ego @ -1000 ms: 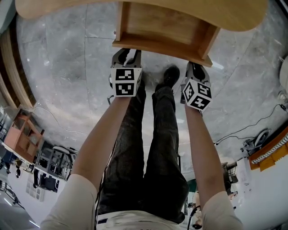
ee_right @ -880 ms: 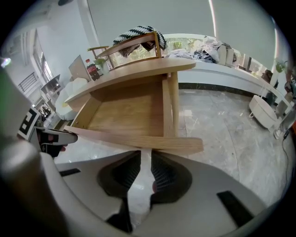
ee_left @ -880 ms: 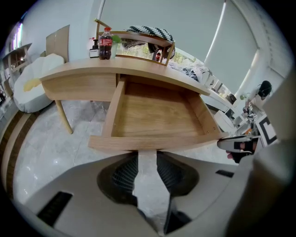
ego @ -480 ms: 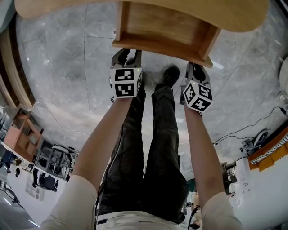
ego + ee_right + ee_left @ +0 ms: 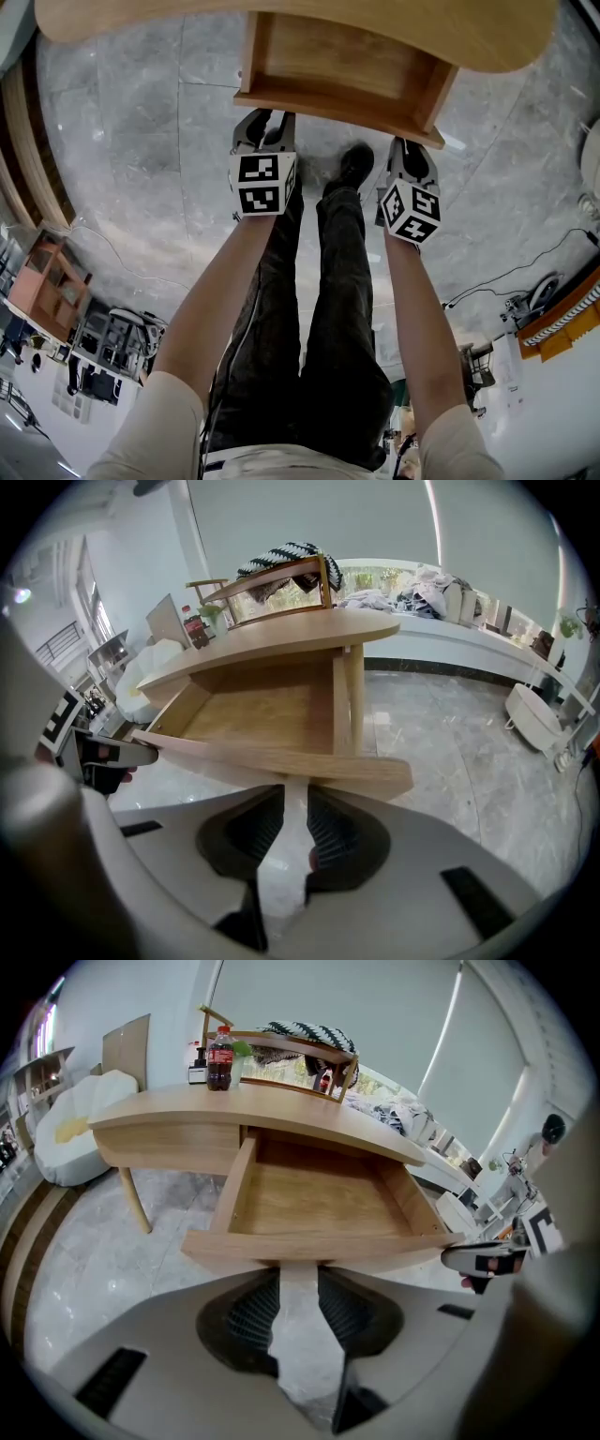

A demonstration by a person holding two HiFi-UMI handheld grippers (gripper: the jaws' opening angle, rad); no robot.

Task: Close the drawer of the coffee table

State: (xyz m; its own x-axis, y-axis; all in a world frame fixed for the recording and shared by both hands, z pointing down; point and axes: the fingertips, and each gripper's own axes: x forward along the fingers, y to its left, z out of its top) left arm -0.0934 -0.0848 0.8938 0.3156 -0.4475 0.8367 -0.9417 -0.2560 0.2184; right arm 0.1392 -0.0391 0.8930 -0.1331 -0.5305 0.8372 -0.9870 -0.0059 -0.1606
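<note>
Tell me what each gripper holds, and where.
Nothing: left gripper and right gripper are open and empty at the drawer front; right jaws just opened.

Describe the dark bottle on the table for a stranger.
Find the curved light-wood coffee table with an open drawer. A dark plastic bottle stands at its top's far left. Red cap and label set it apart from the small dark box beside it.

- A home-like living room: ahead of the left gripper [image 5: 298, 1279], a wooden coffee table [image 5: 169, 1110] carries a cola bottle [image 5: 219, 1058].
- A white cushioned seat [image 5: 75, 1124] sits to its left on a marble floor [image 5: 94, 1241].
- Beyond the right gripper [image 5: 295, 803], clothes [image 5: 431, 591] heap on a window bench [image 5: 450, 635].
</note>
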